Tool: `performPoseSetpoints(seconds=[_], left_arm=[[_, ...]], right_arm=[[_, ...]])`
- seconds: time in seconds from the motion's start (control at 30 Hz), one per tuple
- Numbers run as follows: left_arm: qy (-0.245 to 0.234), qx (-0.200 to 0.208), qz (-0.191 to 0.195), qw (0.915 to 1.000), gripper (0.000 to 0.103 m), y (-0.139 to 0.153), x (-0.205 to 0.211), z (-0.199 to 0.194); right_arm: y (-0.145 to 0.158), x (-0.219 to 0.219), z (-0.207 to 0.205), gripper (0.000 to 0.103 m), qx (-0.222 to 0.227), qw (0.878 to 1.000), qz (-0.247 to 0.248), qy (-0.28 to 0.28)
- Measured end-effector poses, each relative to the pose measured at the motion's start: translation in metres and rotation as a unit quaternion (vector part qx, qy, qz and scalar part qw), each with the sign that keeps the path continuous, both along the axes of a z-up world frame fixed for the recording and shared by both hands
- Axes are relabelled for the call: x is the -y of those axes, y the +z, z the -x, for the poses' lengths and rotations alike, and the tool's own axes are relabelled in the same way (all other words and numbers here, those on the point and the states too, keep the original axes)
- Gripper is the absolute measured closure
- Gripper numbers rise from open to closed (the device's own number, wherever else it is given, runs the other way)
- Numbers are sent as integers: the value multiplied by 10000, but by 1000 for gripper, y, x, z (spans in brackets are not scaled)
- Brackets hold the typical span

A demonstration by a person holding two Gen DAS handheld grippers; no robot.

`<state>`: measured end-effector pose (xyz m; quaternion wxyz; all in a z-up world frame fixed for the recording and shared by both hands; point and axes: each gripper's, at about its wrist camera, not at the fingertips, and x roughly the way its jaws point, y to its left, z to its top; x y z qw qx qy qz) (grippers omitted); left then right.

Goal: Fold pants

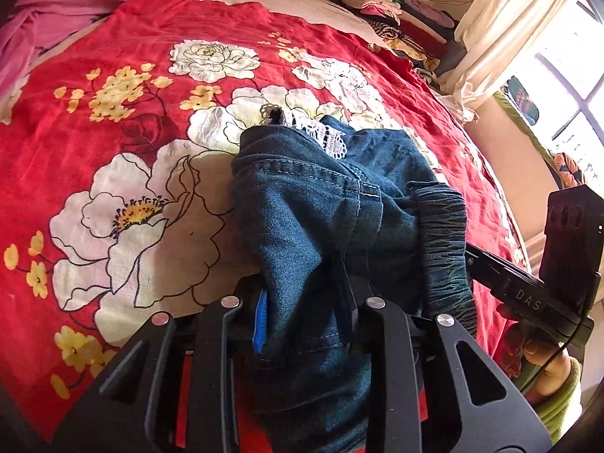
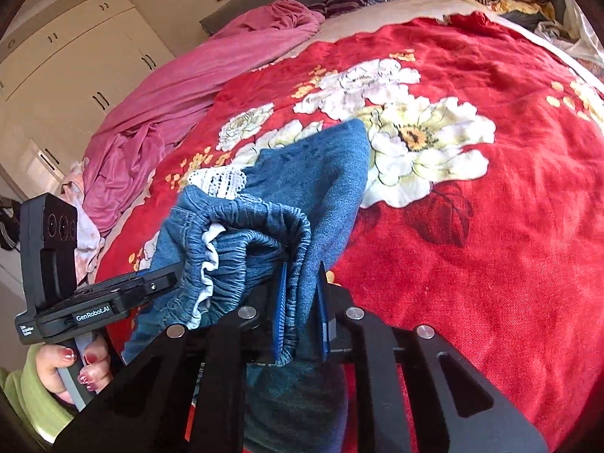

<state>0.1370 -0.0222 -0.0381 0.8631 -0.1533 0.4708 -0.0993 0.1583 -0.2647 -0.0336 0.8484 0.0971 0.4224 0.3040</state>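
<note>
Blue denim pants (image 1: pixel 321 196) with a gathered elastic waistband and white lace trim hang bunched over the red floral bedspread (image 1: pixel 113 87). My left gripper (image 1: pixel 307 317) is shut on a fold of the denim, with a blue pad showing on its left side. In the right wrist view my right gripper (image 2: pixel 302 313) is shut on the elastic waistband of the pants (image 2: pixel 324 173), its blue pads pressing both sides. Each view shows the other gripper's black body, held by a hand in a green sleeve, close beside the pants.
A pink cloth (image 1: pixel 75 3) lies heaped at the bed's far left. A pile of folded clothes (image 1: pixel 400 15) sits at the far right corner by a curtain and window (image 1: pixel 566 90). White wardrobes (image 2: pixel 75 56) stand beyond the bed.
</note>
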Motion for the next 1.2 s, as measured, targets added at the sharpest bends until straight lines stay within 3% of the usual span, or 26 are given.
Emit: performPoseSetpoints(seconds=[0.17,0.47,0.67,0.9,1.0,1.07,1.2], left_arm=[[-5,307,-70,9995,86,31,-3,-13],[107,680,-620,9957,86,65,1,-69],[176,667,-848,9940,86,57,2,-104],[204,348,-965,9945,85,16,1,-126],[224,266,-1015,9942,83,4,-2,-126],[263,250,-1051,9938,78,0,-5,-127],[314,239,-1138,9927,65,-2,-8,-123]], right_arm=[[35,-14,-5,91,559,9982,100,174],[69,-35,-70,91,1041,9940,338,34],[60,-45,-106,91,1008,9933,553,-67],[12,-48,-130,90,590,9922,1078,-225],[-11,-43,-137,75,325,9902,1301,-385],[-22,-34,-140,53,151,9893,1321,-608],[-30,-20,-141,42,-47,9915,1052,-763]])
